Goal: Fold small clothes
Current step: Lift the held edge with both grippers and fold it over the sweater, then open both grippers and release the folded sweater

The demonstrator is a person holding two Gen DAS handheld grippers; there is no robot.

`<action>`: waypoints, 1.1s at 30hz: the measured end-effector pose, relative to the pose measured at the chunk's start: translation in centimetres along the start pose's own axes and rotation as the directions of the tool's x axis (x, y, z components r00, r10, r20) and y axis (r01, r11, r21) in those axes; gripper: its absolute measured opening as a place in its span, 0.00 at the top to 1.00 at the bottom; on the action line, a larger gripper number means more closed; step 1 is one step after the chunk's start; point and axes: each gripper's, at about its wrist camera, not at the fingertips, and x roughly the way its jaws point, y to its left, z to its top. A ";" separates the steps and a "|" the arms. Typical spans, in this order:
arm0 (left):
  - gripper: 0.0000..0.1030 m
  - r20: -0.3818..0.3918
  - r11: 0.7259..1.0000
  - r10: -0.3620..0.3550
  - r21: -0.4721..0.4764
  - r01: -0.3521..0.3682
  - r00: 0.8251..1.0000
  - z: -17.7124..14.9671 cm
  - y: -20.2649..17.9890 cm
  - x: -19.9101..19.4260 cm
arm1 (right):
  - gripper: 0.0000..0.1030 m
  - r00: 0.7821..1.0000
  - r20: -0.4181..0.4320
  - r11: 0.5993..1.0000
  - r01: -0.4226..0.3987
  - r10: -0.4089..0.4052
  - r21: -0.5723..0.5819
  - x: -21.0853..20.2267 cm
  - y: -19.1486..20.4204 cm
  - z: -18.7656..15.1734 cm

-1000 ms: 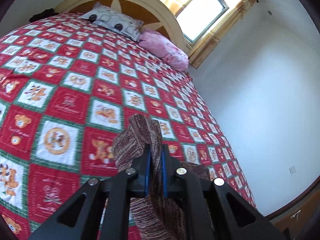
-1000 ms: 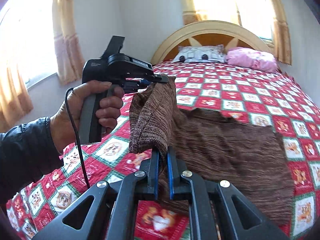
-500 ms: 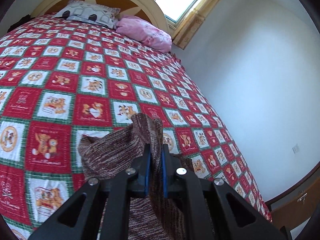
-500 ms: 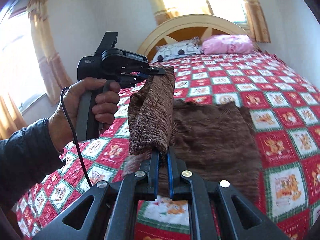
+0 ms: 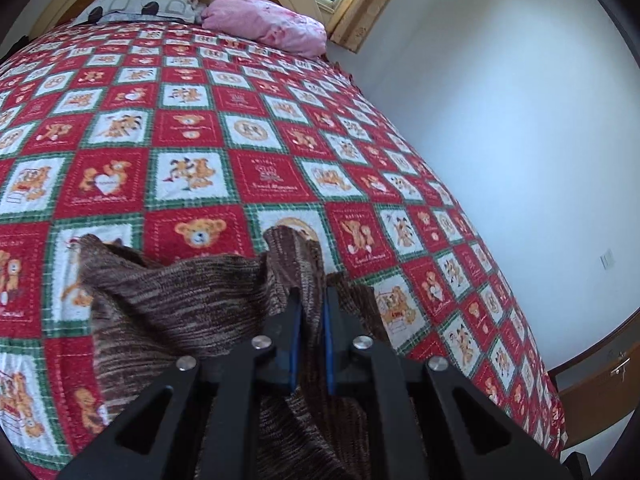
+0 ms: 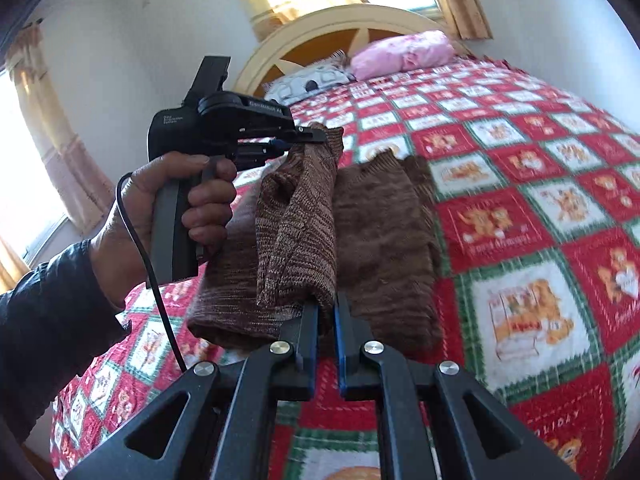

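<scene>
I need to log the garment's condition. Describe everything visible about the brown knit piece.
The brown knit garment is a soft, marled brown-and-tan knit with a ribbed edge. Most of it lies flat on the bedspread. One side is lifted off the bed into a hanging fold, stretched between the left tongs at its far corner and the right tongs at its near corner, both shut on the fabric. The left wrist view shows it wrinkled and bunched around the left tongs.

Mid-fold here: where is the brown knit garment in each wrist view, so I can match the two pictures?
Left wrist view: the brown knit garment fills the lower centre, pinched in the left claw.
Right wrist view: the same garment lies centre, one edge lifted between the right claw and the left claw.
Shared landmark: the pink pillow by the headboard.
</scene>
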 end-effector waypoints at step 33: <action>0.29 0.080 0.977 0.156 0.133 -0.165 0.985 -13.0 4.2 -7.5 | 0.56 0.964 -0.147 0.975 0.212 -0.221 -0.069 4.7 -0.6 3.8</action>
